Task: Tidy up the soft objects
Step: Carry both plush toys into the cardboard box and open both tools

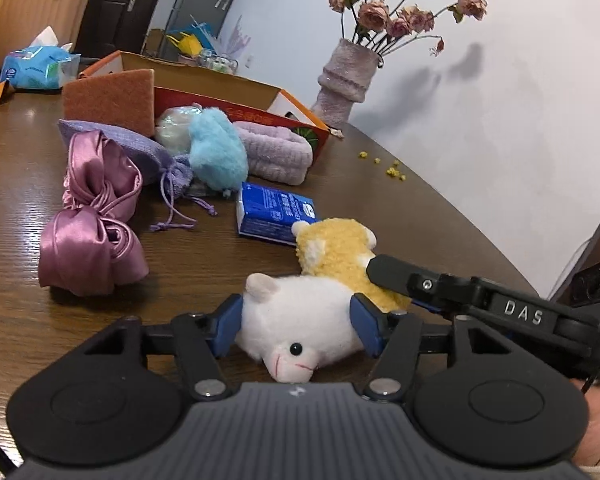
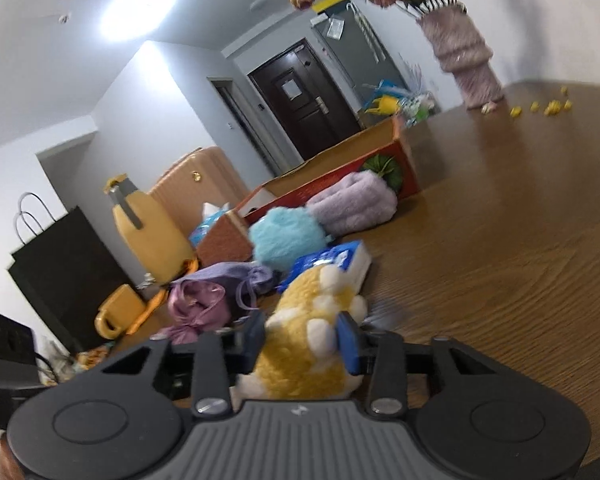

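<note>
Clutter covers most of my worktop (image 1: pixel 228 256), so the sorting looks barely begun. Farthest left in the left wrist view lies the pink satin pouch (image 1: pixel 92 236), crumpled on the wood. Behind it sits the lilac drawstring bag (image 1: pixel 140 148), with an orange scouring pad (image 1: pixel 110 98) standing against the cardboard box (image 1: pixel 220 92). The inside of that box is mostly hidden from me; I judge it the likely home for the soft things, and nothing soft shows above its rim. A pale netted ball (image 1: pixel 178 126), the blue fluffy toy (image 1: pixel 218 154) and the rolled lilac towel (image 1: pixel 276 152) crowd against the box's outer wall, still on the worktop. Nearer me lies the blue tissue pack (image 1: pixel 274 214).

My left tongs (image 1: pixel 296 320) are pinching the white plush (image 1: pixel 300 320), a blue pad pressed into each flank; it seems to rest on the wood, though I cannot tell whether it is lifted. Touching it on the right is the yellow plush (image 1: pixel 340 252), and my right tongs (image 2: pixel 302 338) are closed on its body, as the right wrist view shows.

So two toys are in hand and none visibly stowed. By my judgement nearly everything remains: these two, then the pile beside the box. The vase of dried roses (image 1: pixel 346 80) and the yellow crumbs (image 1: pixel 392 170) at far right are no part of it
</note>
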Demonstrator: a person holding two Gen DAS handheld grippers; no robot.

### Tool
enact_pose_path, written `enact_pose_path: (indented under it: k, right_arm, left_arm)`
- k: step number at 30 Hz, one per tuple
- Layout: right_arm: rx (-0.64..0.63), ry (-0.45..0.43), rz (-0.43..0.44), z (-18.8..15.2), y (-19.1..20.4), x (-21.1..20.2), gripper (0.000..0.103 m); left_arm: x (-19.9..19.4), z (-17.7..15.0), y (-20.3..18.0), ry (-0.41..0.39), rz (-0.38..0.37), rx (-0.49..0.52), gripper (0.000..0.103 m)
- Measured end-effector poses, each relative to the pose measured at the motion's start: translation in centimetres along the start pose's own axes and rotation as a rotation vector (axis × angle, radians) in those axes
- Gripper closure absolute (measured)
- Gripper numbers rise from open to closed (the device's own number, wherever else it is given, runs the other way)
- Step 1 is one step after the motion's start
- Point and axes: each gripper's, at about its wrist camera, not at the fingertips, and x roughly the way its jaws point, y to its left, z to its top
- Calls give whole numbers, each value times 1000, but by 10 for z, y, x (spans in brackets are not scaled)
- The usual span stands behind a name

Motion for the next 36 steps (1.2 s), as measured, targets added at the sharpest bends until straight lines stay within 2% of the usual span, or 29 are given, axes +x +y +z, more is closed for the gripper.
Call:
enact_pose_path:
  k: [5,9,14,18,21,24,26,28,30,31,33,34,36]
  right_arm:
    - [-19,-15,3,1,4,-4,69]
    - [-31,-41,12,16,11,-7,69]
    - [-114,-107,42,65,25,3,70]
    - [-141,-165,45,127,28,37,70]
    - [-153,-187,21,173,23,79,70]
    - [-121,-151,-1,209,2,129,72]
    - [-90,-105,-19,223,-14,162,73]
    - [-66,-66,-57,229,-27,192,73]
    - [-65,-30,-97,230,-38,215,76]
    - [-61,-6,-107,228,-41,224,77]
    - [-73,28,-161,222,-44,238,76]
    - [-101,32,-183,219,-43,242,76]
    - [-150,38,-239,209,-39,245,75]
  left_arm:
    - [-3,2,1,-20,-20,-24,46]
    - [-9,18,-5,-95,-28,19,46]
    - [-5,61,-5,-187,-62,67,47]
    - [16,124,0,-275,-64,96,47]
    - [57,174,17,-239,-81,60,47]
    - [104,214,43,-182,-85,-39,47]
    - [134,229,58,-164,-54,-84,48]
    - [164,234,70,-122,-33,-104,49]
    - [187,232,76,-62,0,-116,57]
    - [196,230,79,-31,19,-112,57]
    - [205,224,81,-26,42,-95,55]
    - [206,222,82,-24,49,-85,49]
    - [203,221,81,-24,51,-70,47]
